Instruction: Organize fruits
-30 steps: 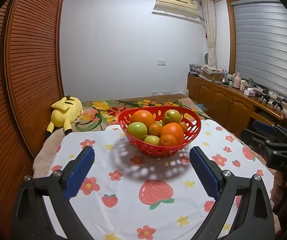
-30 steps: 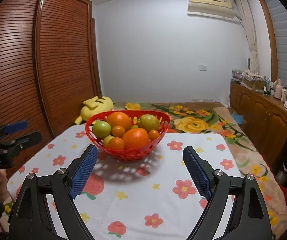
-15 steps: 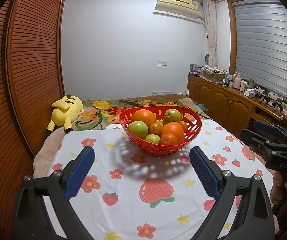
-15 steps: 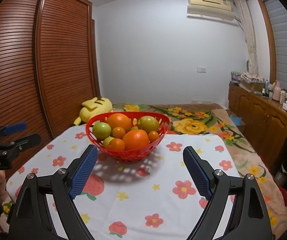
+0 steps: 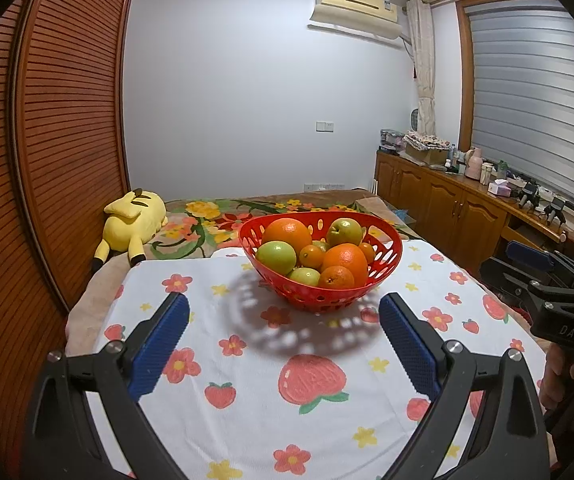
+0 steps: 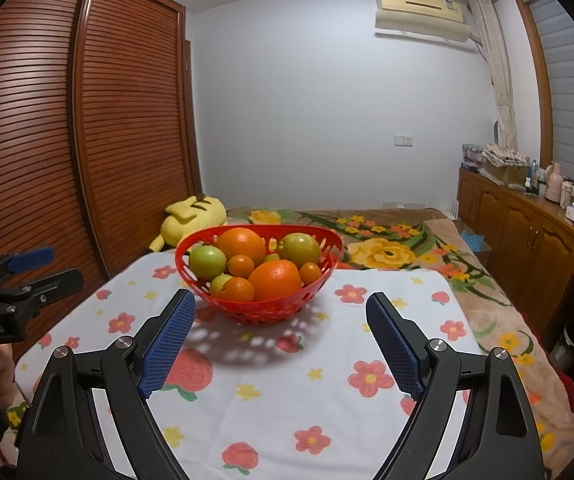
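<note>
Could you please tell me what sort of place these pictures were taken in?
Most likely a home bedroom: a bed under a floral blanket with a yellow plush toy, a slatted wooden wardrobe, and a wall-mounted air conditioner.

"DAS" in pale letters on black body of right gripper (image 5: 527,276), at 3 o'clock in left wrist view | "GenRobot.AI" in pale letters on black body of left gripper (image 6: 37,266), at 9 o'clock in right wrist view | nothing else legible
</note>
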`<state>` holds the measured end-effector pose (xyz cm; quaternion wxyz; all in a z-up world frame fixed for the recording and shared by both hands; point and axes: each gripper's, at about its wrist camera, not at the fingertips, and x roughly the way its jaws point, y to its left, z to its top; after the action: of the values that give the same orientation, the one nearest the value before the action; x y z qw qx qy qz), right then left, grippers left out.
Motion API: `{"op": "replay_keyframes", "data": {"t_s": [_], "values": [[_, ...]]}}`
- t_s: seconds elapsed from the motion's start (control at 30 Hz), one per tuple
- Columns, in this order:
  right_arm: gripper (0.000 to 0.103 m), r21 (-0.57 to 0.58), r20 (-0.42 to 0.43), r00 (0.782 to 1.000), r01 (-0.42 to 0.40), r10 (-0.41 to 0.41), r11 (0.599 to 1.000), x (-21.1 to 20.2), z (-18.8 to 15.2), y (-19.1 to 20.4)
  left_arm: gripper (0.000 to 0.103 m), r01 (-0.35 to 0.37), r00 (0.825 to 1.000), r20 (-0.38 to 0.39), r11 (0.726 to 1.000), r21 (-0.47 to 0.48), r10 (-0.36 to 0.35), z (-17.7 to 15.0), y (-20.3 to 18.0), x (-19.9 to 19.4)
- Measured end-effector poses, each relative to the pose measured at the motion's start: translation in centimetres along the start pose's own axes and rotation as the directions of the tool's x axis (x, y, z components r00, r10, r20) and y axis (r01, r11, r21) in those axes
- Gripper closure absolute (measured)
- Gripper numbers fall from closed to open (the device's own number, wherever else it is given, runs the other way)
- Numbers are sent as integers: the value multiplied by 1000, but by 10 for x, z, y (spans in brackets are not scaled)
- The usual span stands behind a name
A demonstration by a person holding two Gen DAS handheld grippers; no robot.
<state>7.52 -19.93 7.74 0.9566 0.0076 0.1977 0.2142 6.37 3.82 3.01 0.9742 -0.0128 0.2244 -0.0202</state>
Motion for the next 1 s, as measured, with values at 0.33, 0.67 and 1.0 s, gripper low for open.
{"op": "replay_keyframes", "data": {"t_s": [0.33, 0.67, 1.0], "values": [[14, 0, 5, 1000, -1, 1, 1000, -1, 1, 1, 6, 0, 1000, 2, 1000, 0, 0, -1, -1, -2], [14, -1, 6, 1000, -1, 1, 1000, -1, 0, 1, 6, 1, 1000, 4, 1000, 0, -1, -2, -1, -2], [14, -1, 6, 1000, 0, 0, 1000, -1, 0, 1, 6, -2, 1000, 1, 1000, 2, 2, -1, -4, -3]]}}
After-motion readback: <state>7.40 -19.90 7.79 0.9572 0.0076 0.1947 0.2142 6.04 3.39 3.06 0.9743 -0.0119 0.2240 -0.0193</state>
